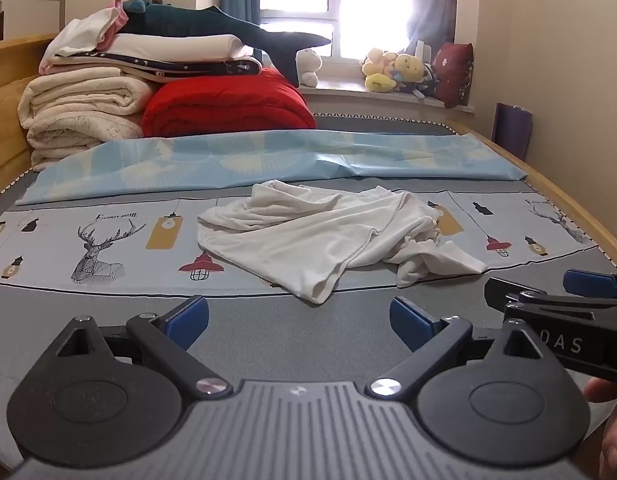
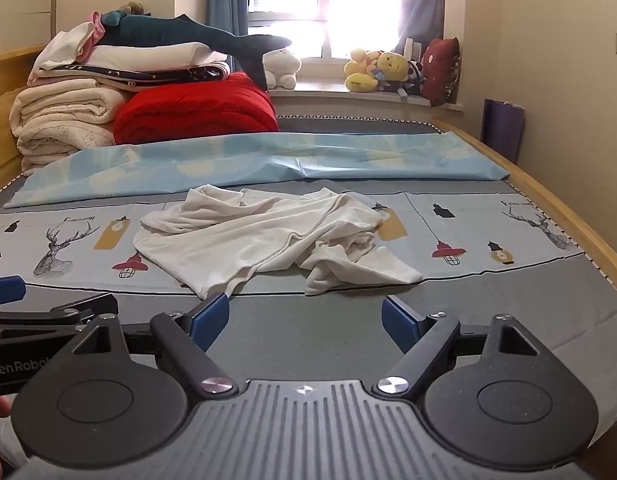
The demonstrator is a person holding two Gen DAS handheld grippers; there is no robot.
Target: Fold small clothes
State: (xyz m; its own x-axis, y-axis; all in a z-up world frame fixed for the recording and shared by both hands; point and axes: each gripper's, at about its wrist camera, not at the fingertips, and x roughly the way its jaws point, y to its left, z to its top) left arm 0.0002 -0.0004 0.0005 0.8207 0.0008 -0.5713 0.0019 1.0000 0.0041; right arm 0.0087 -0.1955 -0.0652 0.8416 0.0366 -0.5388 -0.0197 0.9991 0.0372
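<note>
On bed (image 1: 108, 312) | crumpled garment (image 1: 328, 232) lies crosswise (left-right) | both grippers (image 1: 298, 322) agape, empty

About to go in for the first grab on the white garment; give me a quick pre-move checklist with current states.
1. Left claw open, nothing between its fingers: ok.
2. Right claw open, nothing between its fingers: ok.
3. White garment laid flat for folding: not ok, crumpled.
4. Nothing lying on the garment: ok.
5. Bare bed cover between claws and garment: ok.
6. Collar or sleeves identifiable: cannot tell.
</note>
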